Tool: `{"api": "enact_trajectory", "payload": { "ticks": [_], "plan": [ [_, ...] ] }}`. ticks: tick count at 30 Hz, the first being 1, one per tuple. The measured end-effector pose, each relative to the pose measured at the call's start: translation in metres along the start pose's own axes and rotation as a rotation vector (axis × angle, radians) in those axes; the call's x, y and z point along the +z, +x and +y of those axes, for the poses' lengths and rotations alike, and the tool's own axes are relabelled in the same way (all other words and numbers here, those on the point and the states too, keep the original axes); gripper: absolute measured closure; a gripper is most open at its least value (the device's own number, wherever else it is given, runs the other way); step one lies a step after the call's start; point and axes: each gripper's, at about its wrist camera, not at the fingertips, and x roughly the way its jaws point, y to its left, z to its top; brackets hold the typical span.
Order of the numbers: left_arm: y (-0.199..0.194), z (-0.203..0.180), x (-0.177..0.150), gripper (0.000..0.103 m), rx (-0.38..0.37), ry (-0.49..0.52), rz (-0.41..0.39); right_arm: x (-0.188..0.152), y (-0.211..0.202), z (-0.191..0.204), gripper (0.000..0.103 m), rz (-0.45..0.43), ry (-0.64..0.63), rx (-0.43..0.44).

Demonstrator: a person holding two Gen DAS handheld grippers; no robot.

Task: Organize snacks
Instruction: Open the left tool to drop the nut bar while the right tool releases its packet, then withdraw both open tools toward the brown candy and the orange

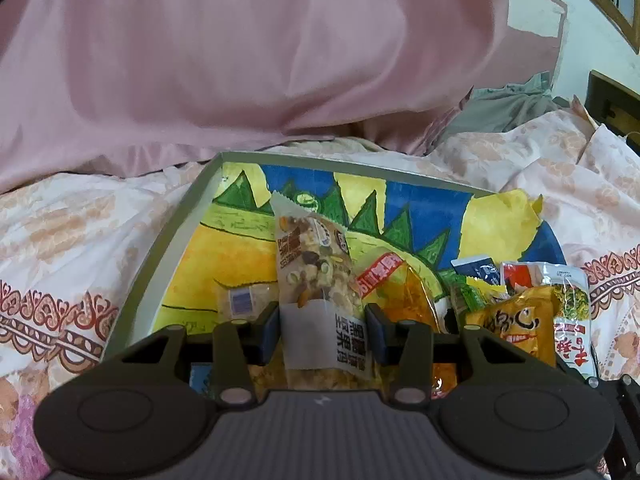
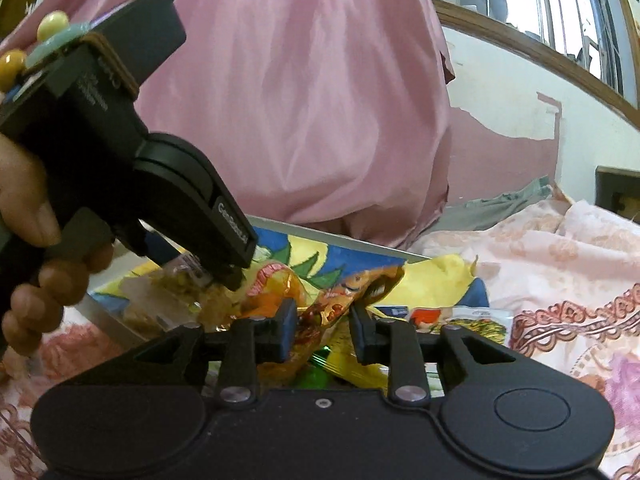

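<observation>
Bed with tray, pillow and loose packets

A bed is covered by a floral sheet (image 1: 76, 232). On it are laid a shallow grey-rimmed tray (image 1: 160, 248) lined with a painted picture, a large pink pillow (image 1: 240, 52) behind the tray, and grey cloth (image 1: 504, 108) further back. Snack packets (image 1: 568, 300) are heaped at the tray's right edge.

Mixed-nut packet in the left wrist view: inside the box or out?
Inside: the mixed-nut packet lies on the box's painted floor, between the left gripper's fingers.

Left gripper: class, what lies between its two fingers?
In the left wrist view, a clear mixed-nut packet lies between the left gripper fingers.
</observation>
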Motion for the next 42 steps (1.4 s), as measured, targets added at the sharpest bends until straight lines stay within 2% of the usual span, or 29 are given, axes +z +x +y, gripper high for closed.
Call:
{"api": "enact_trajectory", "payload": {
  "ticks": [4, 6, 9, 13, 16, 18, 21, 27, 35, 42],
  "plan": [
    [-0.001, -0.001, 0.000, 0.053, -0.003, -0.013, 0.014, -0.001, 0.001, -0.002, 0.068, 0.009, -0.017, -0.015],
    [-0.004, -0.002, 0.000, 0.052, -0.005, -0.016, 0.008, 0.000, 0.000, -0.004, 0.061, 0.012, -0.019, -0.022],
    [-0.011, -0.003, 0.001, 0.043, -0.003, -0.013, -0.008, 0.001, -0.004, -0.007, 0.050, 0.014, -0.005, -0.035],
    [-0.025, -0.001, 0.002, 0.031, 0.000, -0.032, -0.032, 0.006, -0.017, -0.013, 0.042, 0.012, 0.024, -0.060],
    [-0.042, 0.004, 0.002, 0.024, 0.007, -0.053, -0.062, 0.014, -0.035, -0.020, 0.035, -0.021, 0.075, -0.077],
    [-0.055, 0.007, 0.002, 0.020, 0.009, -0.067, -0.081, 0.021, -0.049, -0.025, 0.026, -0.048, 0.114, -0.091],
    [-0.077, 0.013, -0.001, 0.016, 0.014, -0.082, -0.108, 0.033, -0.072, -0.031, 0.018, -0.089, 0.151, -0.107],
    [-0.130, 0.022, -0.016, 0.006, 0.047, -0.089, -0.174, 0.053, -0.115, -0.037, 0.009, -0.149, 0.186, -0.115],
    [-0.195, 0.026, -0.043, 0.001, 0.056, -0.035, -0.229, 0.061, -0.177, -0.033, 0.001, -0.194, 0.223, -0.103],
    [-0.236, 0.037, -0.073, 0.001, 0.075, -0.010, -0.266, 0.064, -0.217, -0.017, 0.001, -0.198, 0.209, -0.064]
  ]
}}
